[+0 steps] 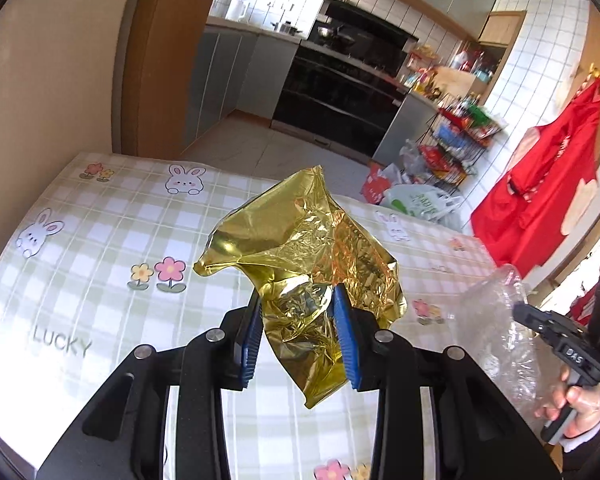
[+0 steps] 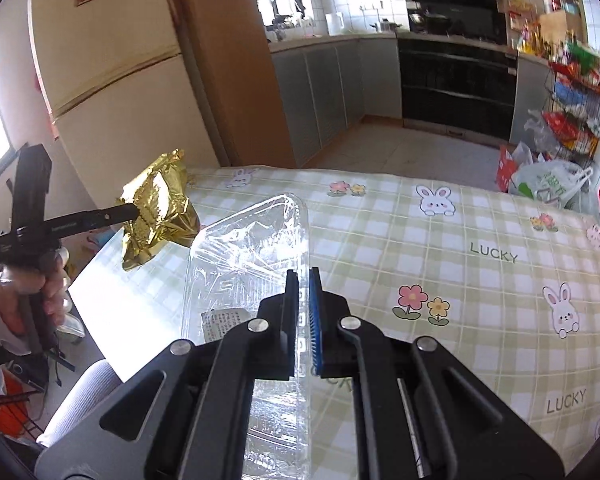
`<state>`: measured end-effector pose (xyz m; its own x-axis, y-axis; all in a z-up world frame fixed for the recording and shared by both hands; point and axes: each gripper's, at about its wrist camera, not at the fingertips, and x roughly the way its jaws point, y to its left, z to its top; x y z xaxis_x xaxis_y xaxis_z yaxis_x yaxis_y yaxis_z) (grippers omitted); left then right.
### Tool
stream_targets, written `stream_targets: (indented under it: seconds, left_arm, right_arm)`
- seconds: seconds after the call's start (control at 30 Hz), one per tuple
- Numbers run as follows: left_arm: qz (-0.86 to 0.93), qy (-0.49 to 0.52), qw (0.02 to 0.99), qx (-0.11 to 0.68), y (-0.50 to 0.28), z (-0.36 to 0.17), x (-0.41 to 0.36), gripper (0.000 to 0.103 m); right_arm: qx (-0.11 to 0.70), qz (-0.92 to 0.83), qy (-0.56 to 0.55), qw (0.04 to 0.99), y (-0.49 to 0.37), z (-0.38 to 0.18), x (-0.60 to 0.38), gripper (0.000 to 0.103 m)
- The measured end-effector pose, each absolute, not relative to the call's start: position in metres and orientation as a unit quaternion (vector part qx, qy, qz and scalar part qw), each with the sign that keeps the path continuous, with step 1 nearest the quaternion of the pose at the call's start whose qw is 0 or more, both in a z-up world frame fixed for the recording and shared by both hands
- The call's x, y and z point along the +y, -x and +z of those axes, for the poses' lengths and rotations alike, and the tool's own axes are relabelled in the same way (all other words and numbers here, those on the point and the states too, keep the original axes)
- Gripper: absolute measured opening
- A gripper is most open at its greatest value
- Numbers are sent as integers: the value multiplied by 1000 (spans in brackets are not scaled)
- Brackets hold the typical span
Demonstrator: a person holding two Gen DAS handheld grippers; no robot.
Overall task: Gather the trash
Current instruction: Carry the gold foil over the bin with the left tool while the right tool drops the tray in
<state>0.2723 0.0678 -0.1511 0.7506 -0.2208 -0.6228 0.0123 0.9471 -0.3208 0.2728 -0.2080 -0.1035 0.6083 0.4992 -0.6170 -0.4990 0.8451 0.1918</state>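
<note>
A crumpled gold foil wrapper [image 1: 300, 240] hangs above the checked tablecloth [image 1: 100, 240], and my left gripper [image 1: 296, 294] is shut on its lower part, blue pads pressing both sides. In the right wrist view the same wrapper [image 2: 160, 208] shows at the left, held up by the left gripper [image 2: 134, 210] in a person's hand. My right gripper [image 2: 303, 274] is shut on the edge of a clear plastic clamshell container [image 2: 252, 240], lifted off the table. From the left wrist view that container [image 1: 496, 320] and the right gripper [image 1: 520, 310] appear at the far right.
The table [image 2: 460, 240] has a bunny and flower cloth. Beyond it lie the kitchen floor, grey cabinets [image 2: 324, 76] and a black oven [image 2: 456, 80]. A wire rack of snacks [image 2: 572, 96] and plastic bags [image 2: 548, 184] stand at the right, a fridge [image 2: 112, 80] at the left, and a red apron [image 1: 548, 184] hangs on the wall.
</note>
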Motion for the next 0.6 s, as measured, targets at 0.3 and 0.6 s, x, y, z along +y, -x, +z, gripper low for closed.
stream_targets:
  seconds: [0.3,0.6]
  left_arm:
    - [-69,130,943,299,-151,-107,69,33]
    - [-87,157,944,276,-72,-96,69,33]
  right_arm:
    - [304,282,29,910,-177,-84,-199,10]
    - [308,272,55,910,-98,-101,-192,10]
